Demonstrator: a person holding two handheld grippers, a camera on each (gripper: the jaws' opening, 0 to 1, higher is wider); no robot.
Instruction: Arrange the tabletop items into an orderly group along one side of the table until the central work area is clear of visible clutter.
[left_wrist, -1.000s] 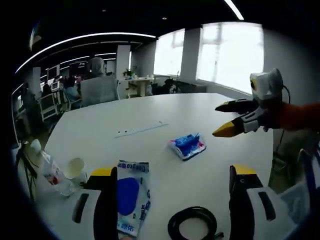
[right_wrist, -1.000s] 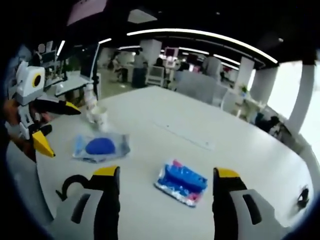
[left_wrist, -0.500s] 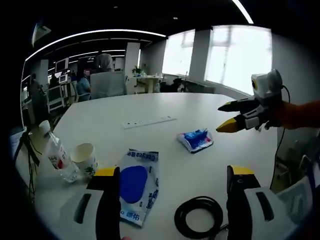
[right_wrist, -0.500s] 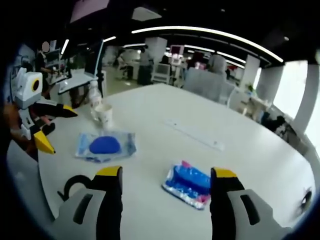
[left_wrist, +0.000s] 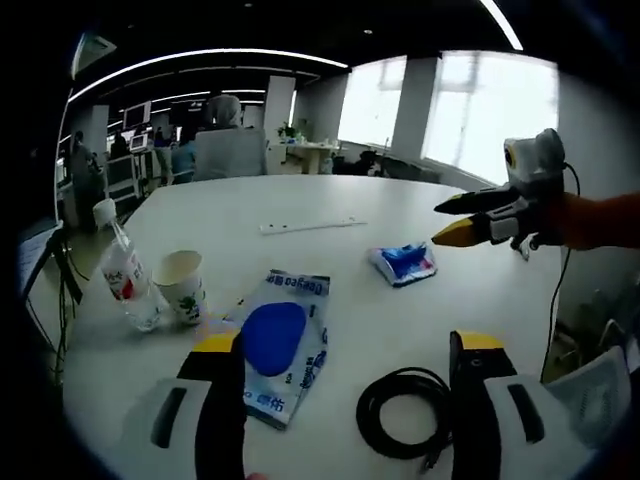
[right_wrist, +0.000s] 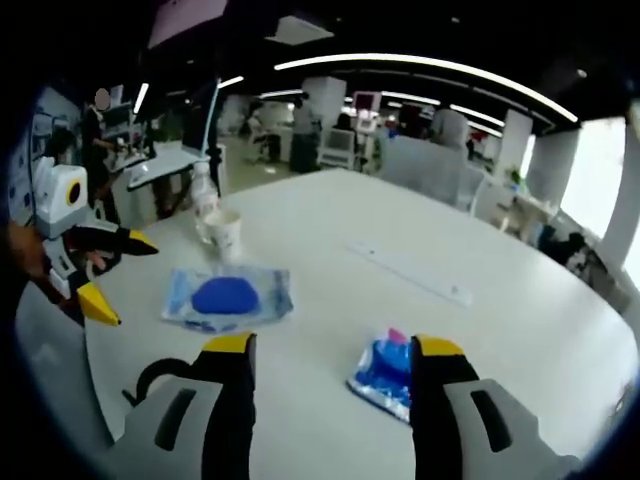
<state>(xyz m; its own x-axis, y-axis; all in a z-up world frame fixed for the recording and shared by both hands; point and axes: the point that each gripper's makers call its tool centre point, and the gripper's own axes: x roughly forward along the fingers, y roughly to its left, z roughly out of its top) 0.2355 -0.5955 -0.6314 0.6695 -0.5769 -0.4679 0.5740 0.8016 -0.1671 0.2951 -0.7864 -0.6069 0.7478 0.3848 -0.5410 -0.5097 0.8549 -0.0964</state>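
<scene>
A small blue snack packet (right_wrist: 383, 366) lies on the white table (right_wrist: 520, 330), just ahead of my right gripper (right_wrist: 334, 345). That gripper is open, and its right jaw hides the packet's edge. From the left gripper view, the right gripper (left_wrist: 440, 224) hovers beside the packet (left_wrist: 403, 263) without touching it. My left gripper (left_wrist: 347, 345) is open over a clear packet with a blue round pad (left_wrist: 283, 340) and a black cable coil (left_wrist: 405, 412). The left gripper (right_wrist: 130, 280) appears at the left of the right gripper view, near the pad packet (right_wrist: 228, 297).
A water bottle (left_wrist: 125, 280) and a paper cup (left_wrist: 182, 287) stand together near the table's edge. A long white strip (left_wrist: 312, 226) lies farther out on the table. Office chairs, desks and people are beyond the table.
My right gripper has come closer to the blue snack packet, and its jaws stand slightly narrower. The left gripper view has swung, bringing the bottle and cup further into the picture.
</scene>
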